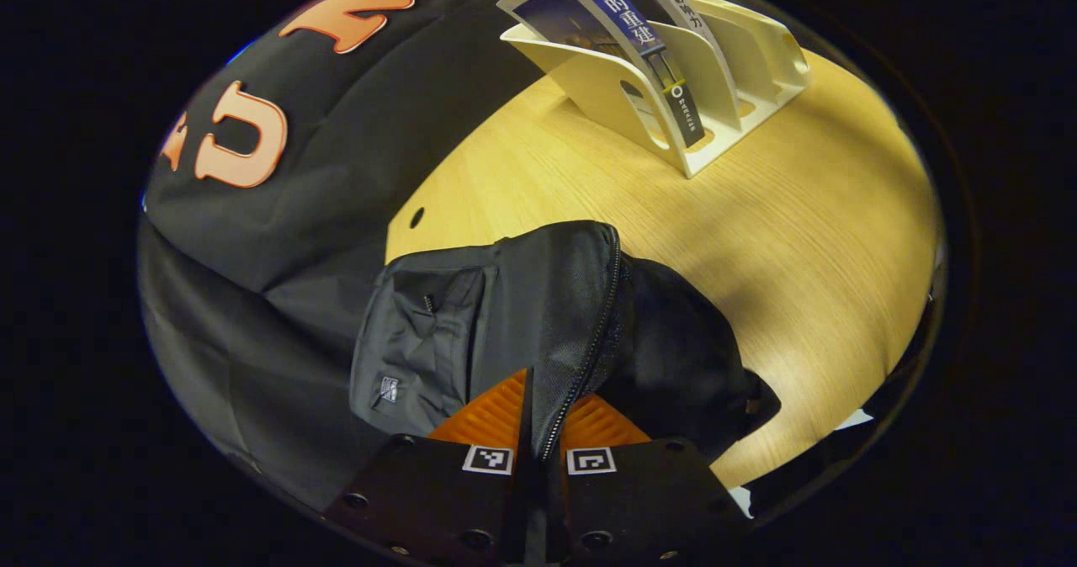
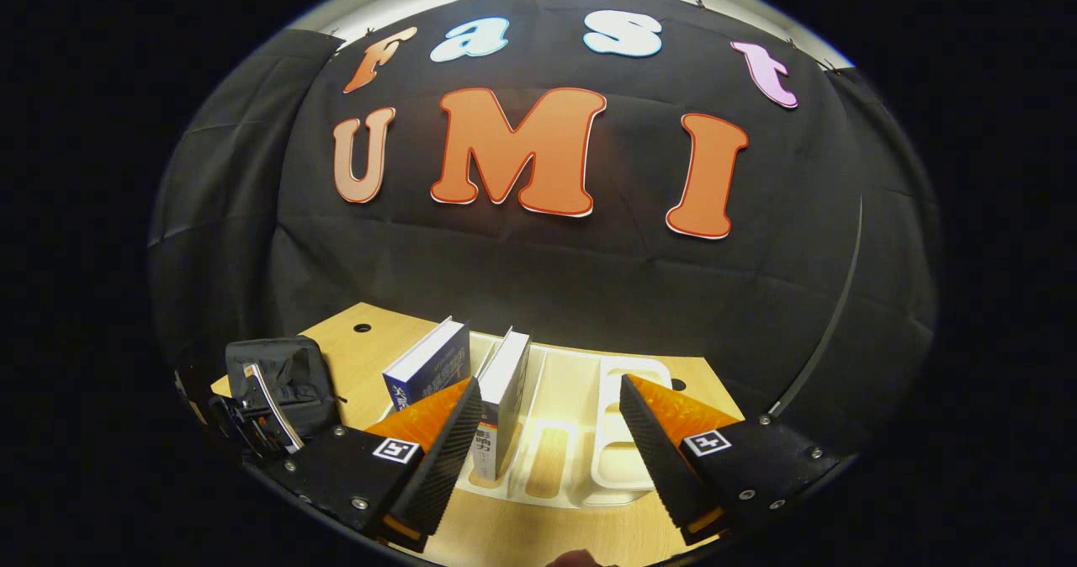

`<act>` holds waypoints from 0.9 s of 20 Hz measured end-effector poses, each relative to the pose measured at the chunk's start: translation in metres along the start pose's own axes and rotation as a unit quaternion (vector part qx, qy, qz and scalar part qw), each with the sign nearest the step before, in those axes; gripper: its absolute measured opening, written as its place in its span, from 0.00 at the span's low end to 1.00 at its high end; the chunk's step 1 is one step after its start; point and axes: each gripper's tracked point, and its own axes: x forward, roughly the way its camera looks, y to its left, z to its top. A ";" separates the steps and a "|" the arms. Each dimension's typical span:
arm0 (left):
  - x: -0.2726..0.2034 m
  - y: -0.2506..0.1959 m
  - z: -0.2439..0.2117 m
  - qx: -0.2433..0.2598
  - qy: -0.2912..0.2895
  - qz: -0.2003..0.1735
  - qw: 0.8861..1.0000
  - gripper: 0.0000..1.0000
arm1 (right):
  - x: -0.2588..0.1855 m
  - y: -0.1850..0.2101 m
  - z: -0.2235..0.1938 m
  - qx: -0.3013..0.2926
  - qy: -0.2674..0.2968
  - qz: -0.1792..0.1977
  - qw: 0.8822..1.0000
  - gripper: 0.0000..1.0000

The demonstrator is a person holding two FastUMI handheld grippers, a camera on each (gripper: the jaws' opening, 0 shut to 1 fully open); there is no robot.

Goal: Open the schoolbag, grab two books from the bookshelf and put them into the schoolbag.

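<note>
Clenched on the schoolbag's [image 1: 505,315] zipper edge, the left claw [image 1: 538,432] holds it open; the right claw [image 2: 547,441] gapes at the bookshelf [image 2: 623,458], both books [image 2: 505,382] unpacked.

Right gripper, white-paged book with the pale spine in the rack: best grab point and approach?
Grip the upper free part of the white-paged book across its two covers, coming from above. It stands on edge, leaning slightly, in the cream slotted bookshelf, whose dividers hide its lower part. The open right gripper already hovers over the rack; shift it so both fingers straddle the book, clear of the blue-covered book beside it.
</note>
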 end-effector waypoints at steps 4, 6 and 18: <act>-0.010 0.026 0.012 0.000 -0.016 -0.056 0.998 0.08 | 0.015 0.027 0.017 -0.008 0.007 -0.004 1.000 0.98; -0.016 0.040 0.014 -0.009 -0.019 -0.078 0.997 0.07 | 0.023 0.043 0.025 -0.015 0.013 0.002 1.000 0.98; -0.041 0.108 0.025 -0.038 -0.024 -0.188 0.981 0.07 | 0.075 0.101 0.040 -0.036 0.112 0.037 0.992 0.98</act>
